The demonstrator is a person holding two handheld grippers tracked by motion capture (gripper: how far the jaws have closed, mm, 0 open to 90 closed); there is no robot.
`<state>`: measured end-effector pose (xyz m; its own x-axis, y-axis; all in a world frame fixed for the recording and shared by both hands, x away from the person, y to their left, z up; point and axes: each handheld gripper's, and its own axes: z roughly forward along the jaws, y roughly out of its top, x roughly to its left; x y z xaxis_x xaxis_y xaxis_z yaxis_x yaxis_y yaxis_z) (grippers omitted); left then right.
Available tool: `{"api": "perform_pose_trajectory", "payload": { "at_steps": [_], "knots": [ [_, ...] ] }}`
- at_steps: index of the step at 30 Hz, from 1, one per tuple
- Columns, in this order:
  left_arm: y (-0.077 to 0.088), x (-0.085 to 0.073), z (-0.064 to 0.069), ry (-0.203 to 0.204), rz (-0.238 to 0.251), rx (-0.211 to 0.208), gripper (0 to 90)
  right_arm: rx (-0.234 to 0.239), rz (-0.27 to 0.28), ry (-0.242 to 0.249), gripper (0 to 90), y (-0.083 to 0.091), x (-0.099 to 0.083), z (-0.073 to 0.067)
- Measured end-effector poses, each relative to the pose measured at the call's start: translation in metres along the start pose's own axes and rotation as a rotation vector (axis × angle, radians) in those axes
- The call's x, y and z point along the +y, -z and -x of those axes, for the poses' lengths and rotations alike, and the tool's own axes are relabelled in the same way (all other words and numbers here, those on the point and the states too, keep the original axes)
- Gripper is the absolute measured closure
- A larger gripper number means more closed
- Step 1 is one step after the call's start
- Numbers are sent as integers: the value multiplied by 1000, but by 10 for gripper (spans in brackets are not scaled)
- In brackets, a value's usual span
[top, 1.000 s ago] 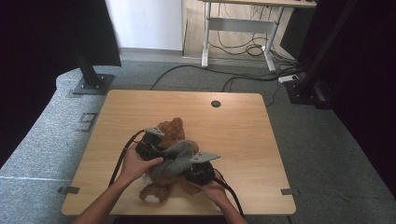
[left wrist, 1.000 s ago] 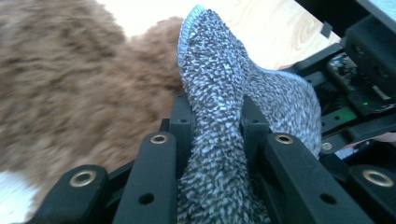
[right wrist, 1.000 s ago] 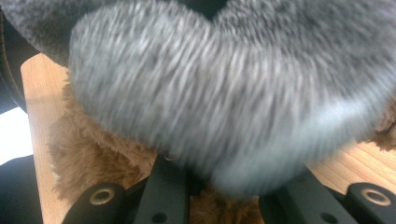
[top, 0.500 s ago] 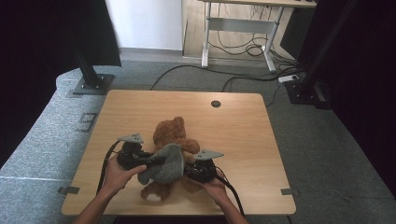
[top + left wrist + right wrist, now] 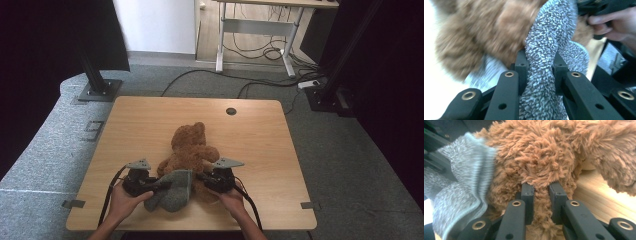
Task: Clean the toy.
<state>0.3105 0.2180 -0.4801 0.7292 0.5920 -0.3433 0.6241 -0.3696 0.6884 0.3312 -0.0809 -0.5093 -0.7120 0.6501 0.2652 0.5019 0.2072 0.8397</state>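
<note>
A brown teddy bear (image 5: 190, 147) lies on the wooden table (image 5: 250, 140), head toward the far side. A grey knitted garment (image 5: 172, 190) drapes over its lower body. My left gripper (image 5: 165, 184) comes in from the left and is shut on the grey garment (image 5: 546, 62), which is bunched between its jaws. My right gripper (image 5: 202, 179) comes in from the right, shut on a tuft of the bear's brown fur (image 5: 541, 182) low on its body. The grey garment (image 5: 461, 185) hangs at the left of the right gripper view. The bear's legs are hidden under the fabric.
A round cable hole (image 5: 230, 111) sits near the table's far edge. A black stand base (image 5: 97, 90) rests on the floor at the far left. Another desk's legs and cables (image 5: 250, 52) stand beyond. Bare tabletop lies left, right and behind the bear.
My left gripper has moved leftward and down with the grey garment, drawing it lower over the bear. The right gripper has held still on the bear.
</note>
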Motion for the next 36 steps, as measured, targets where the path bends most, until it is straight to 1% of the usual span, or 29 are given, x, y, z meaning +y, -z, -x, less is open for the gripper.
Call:
{"api": "perform_pose_trajectory", "payload": {
  "at_steps": [1, 3, 4, 6, 8, 9, 10, 12, 14, 15, 16, 18, 21, 24, 25, 31, 36],
  "knots": [
    [1, -1, -2, 9, 1, -4, 724, -1, 4, -3, 773, 0, 0, 1],
    [2, -3, 0, 9, 4, -15, 724, 1, 4, -12, 773, 1, 0, 3],
    [2, -3, 4, -1, 4, -28, 724, 1, 5, -11, 773, 1, 0, 3],
    [0, -3, 13, -18, 2, -74, 723, -2, 6, -10, 773, 1, 0, 3],
    [-5, -2, 25, -48, -10, -110, 723, -2, 7, -13, 773, 1, 1, 4],
    [-10, -1, 32, -68, -24, -125, 723, -3, 7, -13, 773, 1, 1, 4],
    [-13, -1, 36, -77, -31, -131, 723, -3, 8, -13, 773, 1, 1, 3],
    [-25, 1, 45, -96, -57, -146, 723, -2, 8, -14, 772, 0, 1, 3],
    [-41, 2, 49, -110, -94, -144, 723, 0, 8, -16, 772, 1, 1, 3],
    [-48, 2, 51, -114, -107, -130, 723, 2, 7, -18, 772, 1, 0, 4],
    [-53, 2, 50, -114, -116, -117, 723, 1, 5, -21, 772, 1, 0, 4],
    [-61, 2, 46, -97, -123, -101, 723, 5, 6, -20, 772, 2, 0, 4],
    [-61, 1, 41, -89, -118, -80, 725, 10, 4, -21, 771, 3, -1, 5],
    [-56, -1, 36, -85, -109, -54, 727, 11, 6, -22, 772, 3, 0, 5],
    [-52, -3, 32, -73, -105, -49, 727, 12, 6, -22, 772, 3, 0, 5],
    [-35, -14, 15, -31, -91, -37, 730, 20, 5, -23, 771, 4, -1, 5],
    [-18, -24, 2, 0, -71, -21, 728, 10, 7, -23, 771, 4, -1, 6]
  ]
}}
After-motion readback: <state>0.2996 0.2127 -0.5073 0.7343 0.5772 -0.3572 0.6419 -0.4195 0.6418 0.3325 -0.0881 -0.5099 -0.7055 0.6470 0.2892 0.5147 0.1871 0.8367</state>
